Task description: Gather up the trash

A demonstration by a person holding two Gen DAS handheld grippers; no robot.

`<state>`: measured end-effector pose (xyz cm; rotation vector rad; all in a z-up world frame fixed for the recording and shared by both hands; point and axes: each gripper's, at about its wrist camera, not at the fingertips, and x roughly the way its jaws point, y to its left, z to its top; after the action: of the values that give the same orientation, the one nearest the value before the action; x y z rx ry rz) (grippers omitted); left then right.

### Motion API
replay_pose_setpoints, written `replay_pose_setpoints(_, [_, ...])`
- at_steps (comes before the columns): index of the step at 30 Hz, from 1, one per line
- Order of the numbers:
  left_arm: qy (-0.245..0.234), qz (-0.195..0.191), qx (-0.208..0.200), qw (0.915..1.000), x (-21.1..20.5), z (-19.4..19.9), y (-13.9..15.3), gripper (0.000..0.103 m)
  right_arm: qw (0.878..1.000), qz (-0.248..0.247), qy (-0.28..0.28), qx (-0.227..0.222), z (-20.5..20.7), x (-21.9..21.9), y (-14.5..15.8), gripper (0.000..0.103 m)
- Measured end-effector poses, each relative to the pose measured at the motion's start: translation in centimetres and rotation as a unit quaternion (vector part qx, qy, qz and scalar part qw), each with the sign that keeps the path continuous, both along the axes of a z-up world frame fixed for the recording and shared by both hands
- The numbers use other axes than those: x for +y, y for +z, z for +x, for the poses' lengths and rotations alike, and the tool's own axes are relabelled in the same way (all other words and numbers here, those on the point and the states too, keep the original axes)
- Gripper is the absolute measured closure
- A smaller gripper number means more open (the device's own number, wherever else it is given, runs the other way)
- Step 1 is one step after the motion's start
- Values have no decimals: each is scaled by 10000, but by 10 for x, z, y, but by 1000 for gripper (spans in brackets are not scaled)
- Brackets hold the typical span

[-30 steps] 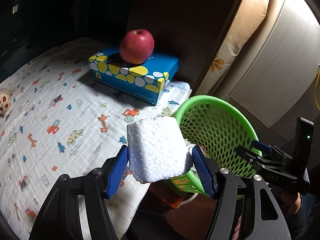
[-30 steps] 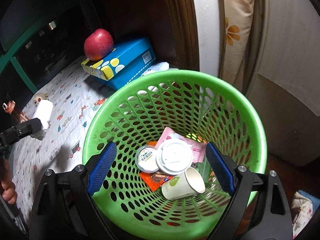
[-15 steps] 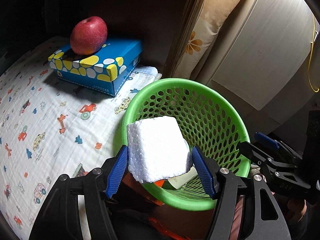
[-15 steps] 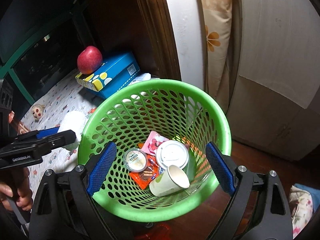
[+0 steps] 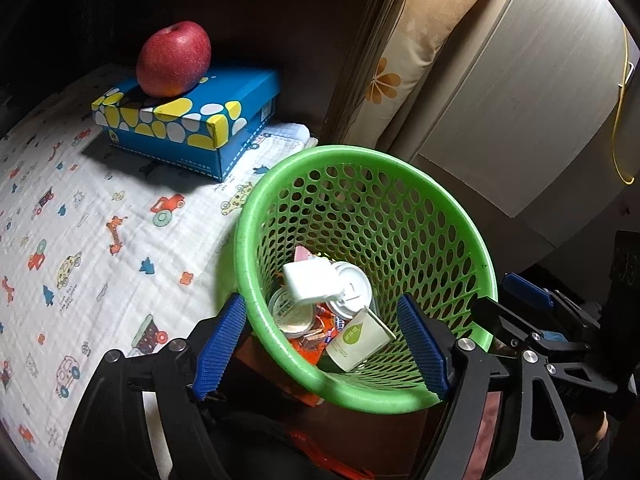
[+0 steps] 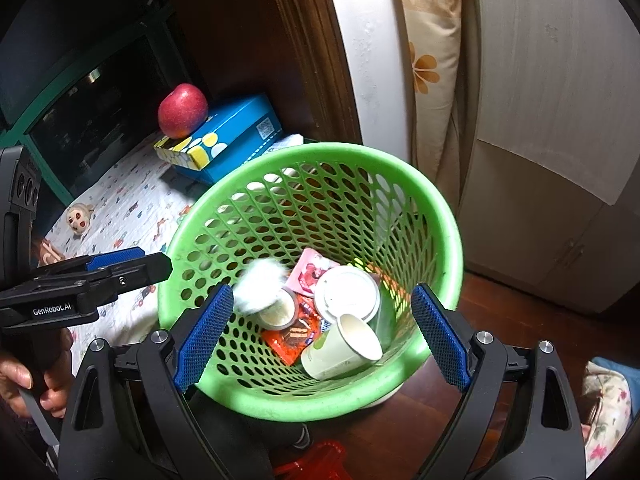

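A green perforated basket [image 5: 452, 240] [image 6: 440, 216] stands beside the bed. The white foam block [image 5: 310, 282] lies inside it on the other trash; in the right wrist view it [image 6: 260, 284] is a blurred white patch. Under it are a paper cup [image 5: 356, 340] [image 6: 344, 344], a white lid [image 6: 346, 294], a small tub [image 5: 290, 312] and orange wrappers [image 6: 294, 338]. My left gripper [image 5: 320, 346] is open and empty over the basket's near rim; it also shows in the right wrist view [image 6: 132, 266]. My right gripper [image 6: 320, 336] is open and empty above the basket.
A red apple [image 5: 174, 58] sits on a blue spotted tissue box [image 5: 192, 120] on the bed's printed sheet [image 5: 80, 232]. A small doll head [image 6: 79, 218] lies on the sheet. A wooden post, a flowered pillow [image 5: 416, 44] and a pale cabinet [image 6: 560, 120] stand behind the basket.
My left gripper opened and let go of the foam block, which dropped into the basket. Both grippers shifted slightly over the basket.
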<state>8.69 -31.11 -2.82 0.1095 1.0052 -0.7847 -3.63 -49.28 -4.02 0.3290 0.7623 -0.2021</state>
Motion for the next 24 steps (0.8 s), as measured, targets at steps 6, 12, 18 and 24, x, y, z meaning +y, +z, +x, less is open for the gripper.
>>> replay_pose_setpoints(6, [355, 38, -203, 9992, 37, 1, 9, 18, 9997, 13, 247, -45, 3, 25, 5, 12])
replay_pose_setpoints(12, [813, 60, -381, 9959, 83, 5, 17, 12, 9987, 17, 494, -126, 10, 55, 13, 12])
replay_pose_setpoints(18, [1240, 225, -702, 9895, 123, 2, 24, 10, 9968, -38, 777, -175, 20, 84, 20, 12])
replay_pose_setpoints(24, [1540, 314, -926, 9832, 158, -8, 32, 8, 9943, -166, 1004, -306, 27, 111, 28, 9])
